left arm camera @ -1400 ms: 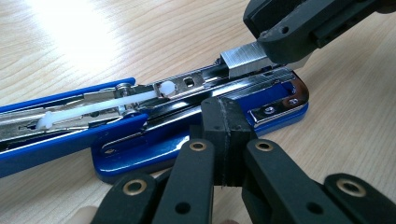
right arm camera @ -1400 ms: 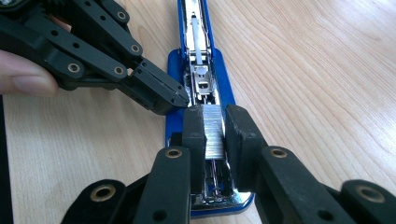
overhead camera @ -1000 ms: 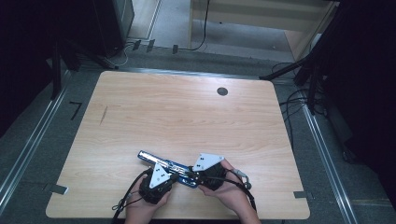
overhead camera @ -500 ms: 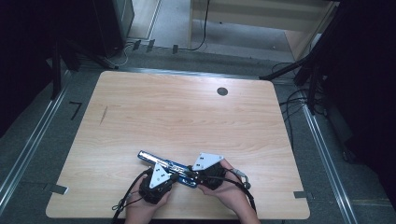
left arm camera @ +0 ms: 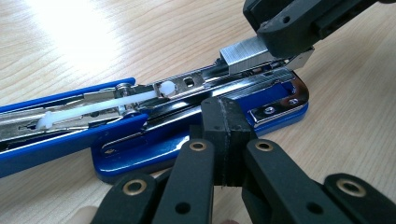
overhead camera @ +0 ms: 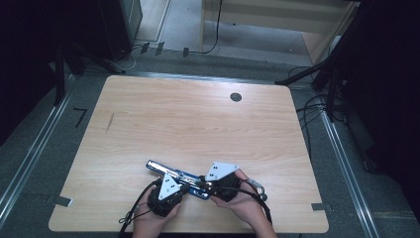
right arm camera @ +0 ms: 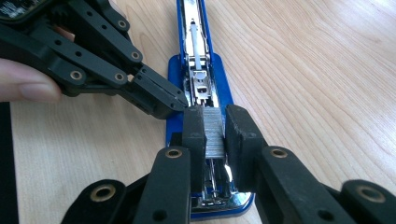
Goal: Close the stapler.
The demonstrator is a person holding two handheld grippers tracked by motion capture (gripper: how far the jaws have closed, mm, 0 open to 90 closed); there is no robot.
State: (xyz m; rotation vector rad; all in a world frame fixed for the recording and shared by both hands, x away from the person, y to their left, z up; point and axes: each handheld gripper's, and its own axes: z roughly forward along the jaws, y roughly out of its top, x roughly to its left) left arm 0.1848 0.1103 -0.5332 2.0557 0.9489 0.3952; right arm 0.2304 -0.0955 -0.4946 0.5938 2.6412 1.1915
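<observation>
Blue stapler (overhead camera: 177,174) lies opened out flat near the front edge of the wooden counter (overhead camera: 198,119), its long axis running from upper left to lower right in the high view. The top arm is swung back, so the metal staple channel (left arm camera: 196,84) faces up, with a white plastic pusher (left arm camera: 93,109) lying along it.

Left tool (overhead camera: 184,187): jaws fully closed on each other, nothing between them. In the left gripper view the closed tips (left arm camera: 224,123) sit against the side of the stapler's blue base (left arm camera: 140,154), at its near long edge. Whether they press on it or merely touch it cannot be told.

Right tool (right arm camera: 215,126): jaws pinch a strip of staples (right arm camera: 214,133), a silver block held upright between the two black pads. The strip sits over the front end of the staple channel, in line with it. In the left gripper view the same strip (left arm camera: 243,53) shows under the right tool's black jaw, its lower edge at the channel.

Both hands come in from the counter's near edge, close together, the two tools meeting at the stapler from either side. A finger (right arm camera: 28,86) of the left hand shows in the right gripper view.

Small dark round cap (overhead camera: 236,97) set in the counter at the far side, well apart from the work.
</observation>
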